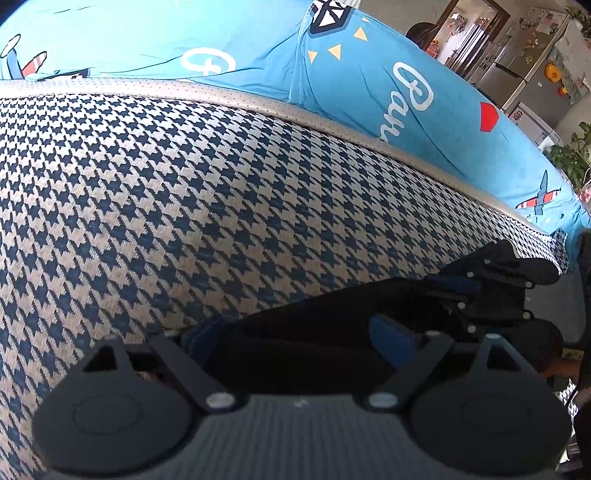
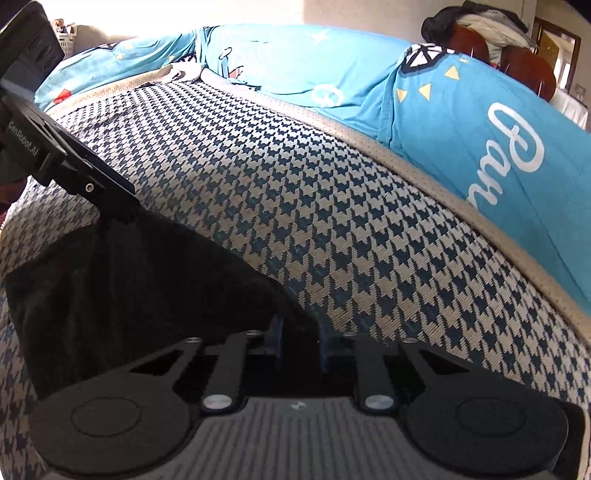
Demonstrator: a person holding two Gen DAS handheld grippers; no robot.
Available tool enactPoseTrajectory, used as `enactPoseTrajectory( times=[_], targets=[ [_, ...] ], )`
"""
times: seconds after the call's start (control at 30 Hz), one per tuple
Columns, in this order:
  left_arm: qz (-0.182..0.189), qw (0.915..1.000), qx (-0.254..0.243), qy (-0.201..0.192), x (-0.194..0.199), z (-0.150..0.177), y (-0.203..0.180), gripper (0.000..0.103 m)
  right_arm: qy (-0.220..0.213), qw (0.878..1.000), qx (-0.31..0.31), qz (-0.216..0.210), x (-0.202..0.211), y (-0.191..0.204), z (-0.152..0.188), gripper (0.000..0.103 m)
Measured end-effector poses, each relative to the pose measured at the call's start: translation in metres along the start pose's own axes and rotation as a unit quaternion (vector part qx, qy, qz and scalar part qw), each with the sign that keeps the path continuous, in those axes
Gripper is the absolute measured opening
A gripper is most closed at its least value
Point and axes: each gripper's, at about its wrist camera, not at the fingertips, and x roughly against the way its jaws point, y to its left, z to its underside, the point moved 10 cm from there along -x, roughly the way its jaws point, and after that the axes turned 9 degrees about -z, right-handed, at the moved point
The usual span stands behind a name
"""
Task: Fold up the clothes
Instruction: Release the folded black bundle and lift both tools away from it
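A black garment (image 2: 129, 277) lies on a houndstooth sofa seat (image 2: 332, 221), near its front edge. My right gripper (image 2: 300, 338) is shut on the garment's right end, its blue pads close together with black cloth between them. My left gripper (image 1: 291, 334) stands open wide over the black garment (image 1: 295, 354), and cloth lies between its blue pads without being pinched. In the right wrist view the left gripper (image 2: 122, 214) touches the garment's far left corner. The right gripper (image 1: 480, 284) shows low on the right of the left wrist view.
A bright blue printed cover (image 1: 406, 92) drapes the sofa back behind the houndstooth seat (image 1: 184, 184). A silver fridge (image 1: 528, 74) and a green plant (image 1: 572, 155) stand beyond the sofa's right end. A heap of clothes (image 2: 498, 33) sits behind the backrest.
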Motion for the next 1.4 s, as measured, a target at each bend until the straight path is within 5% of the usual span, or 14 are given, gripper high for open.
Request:
enactPoseTrajectory(
  times=[0.2, 0.37, 0.43, 0.5, 0.63, 0.87, 1.4],
  targets=[
    [-0.012, 0.9998, 0.002, -0.017, 0.004, -0.005, 0.003, 0.089, -0.039, 0.997, -0.017, 0.063, 0.004, -0.019, -0.015, 0.007],
    [-0.026, 0.9994, 0.007, -0.022, 0.004, -0.008, 0.011, 0.089, -0.030, 0.995, -0.032, 0.093, -0.012, -0.023, -0.013, 0.007],
    [-0.029, 0.9993, 0.014, -0.021, 0.003, -0.009, 0.015, 0.089, -0.033, 0.994, -0.034, 0.095, -0.012, -0.022, -0.013, 0.014],
    [-0.031, 0.9990, 0.023, -0.021, 0.003, -0.011, 0.020, 0.092, -0.029, 0.994, -0.053, 0.093, -0.005, -0.024, -0.013, 0.036],
    [-0.041, 0.9979, 0.045, -0.023, 0.005, -0.016, 0.035, 0.094, -0.047, 0.992, -0.074, 0.095, 0.018, -0.015, -0.016, 0.047],
    [-0.040, 0.9973, 0.061, -0.010, 0.004, -0.012, 0.051, 0.096, -0.080, 0.994, -0.072, 0.028, 0.038, 0.066, -0.035, 0.048],
    [-0.046, 0.9983, 0.032, 0.016, -0.003, 0.010, 0.053, 0.097, -0.035, 0.995, 0.001, -0.088, 0.023, 0.215, -0.019, 0.048]
  ],
)
